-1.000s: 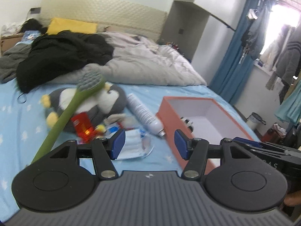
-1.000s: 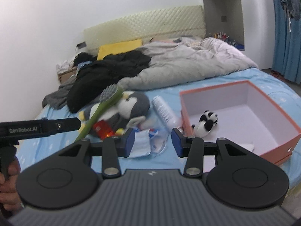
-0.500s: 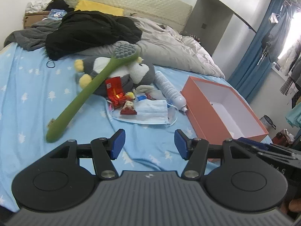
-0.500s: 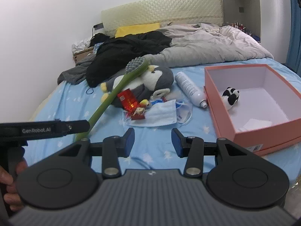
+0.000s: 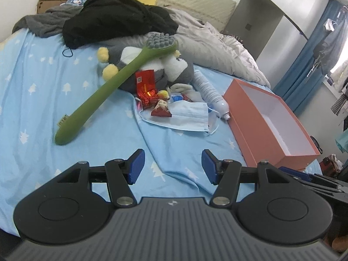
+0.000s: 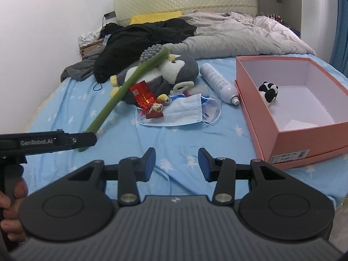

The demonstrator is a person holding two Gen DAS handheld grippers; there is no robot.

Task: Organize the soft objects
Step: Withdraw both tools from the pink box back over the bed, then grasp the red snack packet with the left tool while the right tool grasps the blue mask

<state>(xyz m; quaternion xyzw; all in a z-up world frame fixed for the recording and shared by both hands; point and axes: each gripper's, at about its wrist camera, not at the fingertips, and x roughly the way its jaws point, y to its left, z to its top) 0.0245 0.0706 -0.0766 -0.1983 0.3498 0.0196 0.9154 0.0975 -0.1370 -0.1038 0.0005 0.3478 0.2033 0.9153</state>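
Observation:
A grey penguin plush [image 5: 171, 69] [image 6: 174, 69] lies mid-bed with a green long-handled brush [image 5: 113, 87] [image 6: 121, 89] leaning across it. A blue face mask [image 5: 187, 117] [image 6: 184, 111], red snack packets [image 5: 145, 82] [image 6: 141, 91] and a white spray bottle [image 5: 208, 91] [image 6: 219, 82] lie beside it. An orange box [image 5: 256, 126] [image 6: 289, 143] at the right holds a small panda plush [image 6: 268, 90]. My left gripper [image 5: 171, 167] and right gripper [image 6: 176, 165] are both open and empty, over the blue sheet short of the pile. The left gripper's body [image 6: 47, 143] shows in the right wrist view.
A black garment [image 5: 117, 21] [image 6: 139, 37], grey clothes [image 5: 41, 21] and a grey duvet [image 5: 208, 47] [image 6: 239, 37] are heaped at the head of the bed. A yellow pillow [image 6: 156, 17] lies by the headboard. Blue curtains [image 5: 304, 65] hang at the right.
Both grippers have pulled back and risen from the pile, so more of the blue sheet lies before them. The objects on the bed have not moved.

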